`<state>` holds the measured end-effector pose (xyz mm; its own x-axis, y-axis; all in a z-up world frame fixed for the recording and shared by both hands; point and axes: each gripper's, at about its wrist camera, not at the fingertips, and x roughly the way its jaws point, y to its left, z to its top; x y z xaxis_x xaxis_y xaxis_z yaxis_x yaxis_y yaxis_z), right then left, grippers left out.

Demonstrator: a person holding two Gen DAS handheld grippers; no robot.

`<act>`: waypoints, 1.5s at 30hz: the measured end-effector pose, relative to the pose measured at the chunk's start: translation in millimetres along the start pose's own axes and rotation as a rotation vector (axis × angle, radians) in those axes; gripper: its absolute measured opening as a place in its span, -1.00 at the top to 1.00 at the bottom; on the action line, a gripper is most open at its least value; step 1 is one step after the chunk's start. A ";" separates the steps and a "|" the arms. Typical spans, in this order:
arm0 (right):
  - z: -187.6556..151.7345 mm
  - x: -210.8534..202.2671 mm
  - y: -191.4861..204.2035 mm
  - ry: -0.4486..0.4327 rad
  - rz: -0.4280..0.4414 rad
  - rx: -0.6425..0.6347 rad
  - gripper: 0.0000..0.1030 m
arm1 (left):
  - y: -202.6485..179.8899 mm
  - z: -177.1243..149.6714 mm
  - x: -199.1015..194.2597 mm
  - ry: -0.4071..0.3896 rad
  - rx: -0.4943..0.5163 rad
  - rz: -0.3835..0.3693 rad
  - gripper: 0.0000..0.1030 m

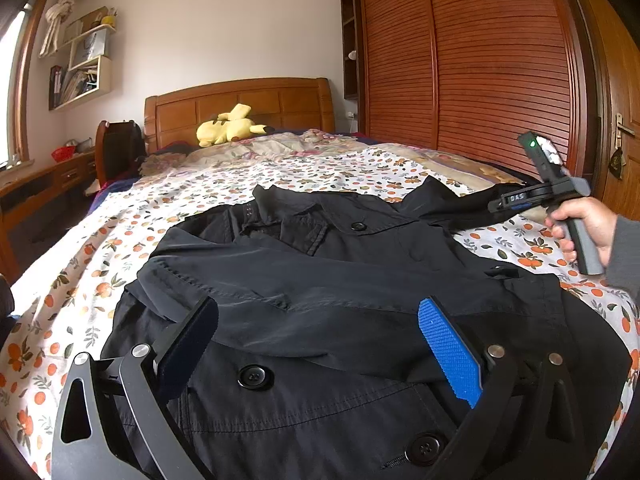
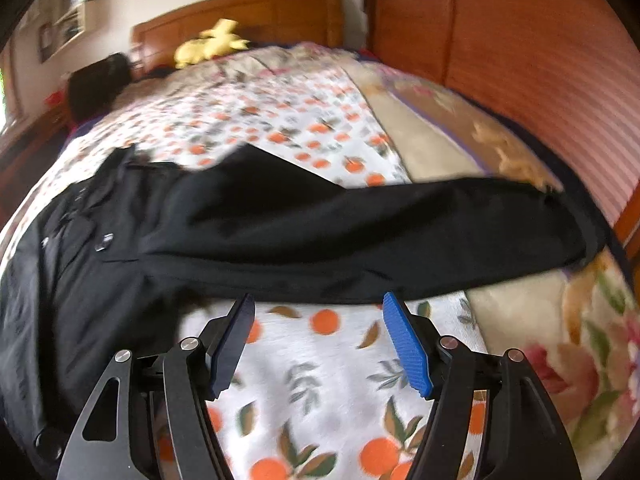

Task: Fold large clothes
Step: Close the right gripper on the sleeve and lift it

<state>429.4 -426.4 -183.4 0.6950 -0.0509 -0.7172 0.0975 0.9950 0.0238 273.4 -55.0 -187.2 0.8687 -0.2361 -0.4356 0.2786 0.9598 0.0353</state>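
A black button-front coat lies spread on the bed, collar toward the headboard. One sleeve is folded across its chest. My left gripper is open and empty, hovering just above the coat's front near a large black button. In the right wrist view the coat's other sleeve stretches out to the right over the sheet. My right gripper is open and empty, its tips just short of that sleeve's near edge. It also shows in the left wrist view, held by a hand at the coat's right side.
The bed has an orange-print sheet and a floral blanket along its right side. A yellow plush toy lies by the wooden headboard. A wooden wardrobe stands to the right, a desk and chair to the left.
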 end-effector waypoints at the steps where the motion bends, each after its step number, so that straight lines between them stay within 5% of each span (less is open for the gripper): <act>1: 0.0 7.1 -9.1 0.015 0.000 0.037 -0.24 | -0.1 0.0 0.1 0.001 -0.001 -0.002 -0.96; 17: 10.2 33.1 -74.0 0.052 0.024 0.298 -0.17 | 1.4 0.3 1.7 0.009 -0.004 -0.007 -0.96; 18: 13.4 34.9 -75.1 0.054 0.011 0.298 0.02 | 1.0 0.3 2.1 0.010 -0.002 -0.007 -0.96; 19: 16.8 37.7 -75.7 0.059 -0.008 0.293 0.54 | 1.0 0.2 2.0 0.011 -0.001 -0.007 -0.96; 20: 19.8 40.0 -75.4 0.063 -0.012 0.280 0.82 | 0.5 0.0 2.4 0.012 0.002 -0.007 -0.96; 23: 27.2 30.6 -68.2 0.010 -0.017 0.214 0.96 | -0.2 -1.3 3.1 0.014 0.006 -0.009 -0.96; 34: 54.7 -81.3 41.1 -0.226 0.145 -0.091 0.96 | -0.3 -1.2 0.1 0.005 0.008 -0.015 -0.96; 45: 8.6 -110.1 155.0 -0.149 0.277 -0.317 0.96 | 2.9 -0.5 -10.2 0.002 -0.010 -0.045 -0.96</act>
<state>374.2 -267.3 -94.7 0.7618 0.2320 -0.6048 -0.3134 0.9491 -0.0306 265.1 -49.7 -183.1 0.8547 -0.2784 -0.4381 0.3128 0.9498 0.0066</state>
